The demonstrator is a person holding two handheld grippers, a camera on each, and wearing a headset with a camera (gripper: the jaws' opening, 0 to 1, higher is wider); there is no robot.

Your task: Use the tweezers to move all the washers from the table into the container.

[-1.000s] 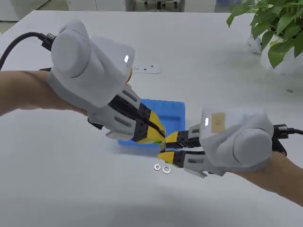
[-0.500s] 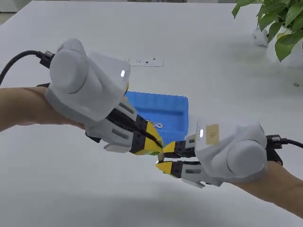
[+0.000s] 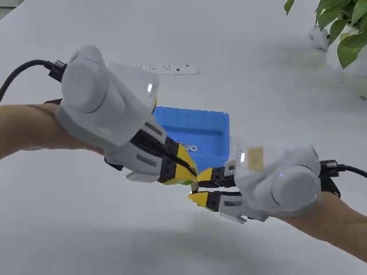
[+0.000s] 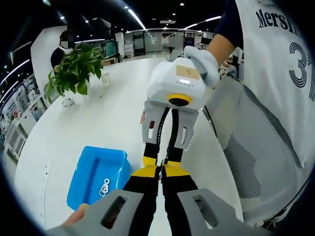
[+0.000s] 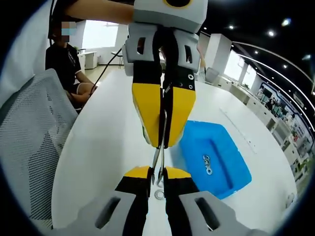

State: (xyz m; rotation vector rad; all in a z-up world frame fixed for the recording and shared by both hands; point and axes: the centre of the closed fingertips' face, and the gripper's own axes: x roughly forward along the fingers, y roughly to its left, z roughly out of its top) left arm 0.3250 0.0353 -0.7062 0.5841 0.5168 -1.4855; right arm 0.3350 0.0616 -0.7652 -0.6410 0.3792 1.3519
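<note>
In the head view the left gripper (image 3: 188, 172) reaches in from the upper left of the frame and the right gripper (image 3: 199, 186) from the lower right, their yellow fingers meeting tip to tip just below the centre, above the white bench (image 3: 258, 86). The right gripper view shows the thin metal tweezers (image 5: 160, 160) running down the middle of the frame. Their upper part is pinched between the left gripper's narrow fingers (image 5: 147, 113), and their lower end sits between the right gripper's own fingers (image 5: 140, 173), which are drawn in close on it. Just below the tweezer tips, low in that frame, one washer (image 5: 159, 195) lies on the bench between the right fingers. The blue container (image 5: 231, 172) rests on the bench to the right of centre there, with a small cluster of washers (image 5: 206, 161) lying on its floor. In the left gripper view the container appears at the lower left and the right gripper's white body fills the centre. A power strip (image 3: 166, 69) lies above the container in the head view, and a green plant (image 3: 344, 28) stands at the upper right.
</note>
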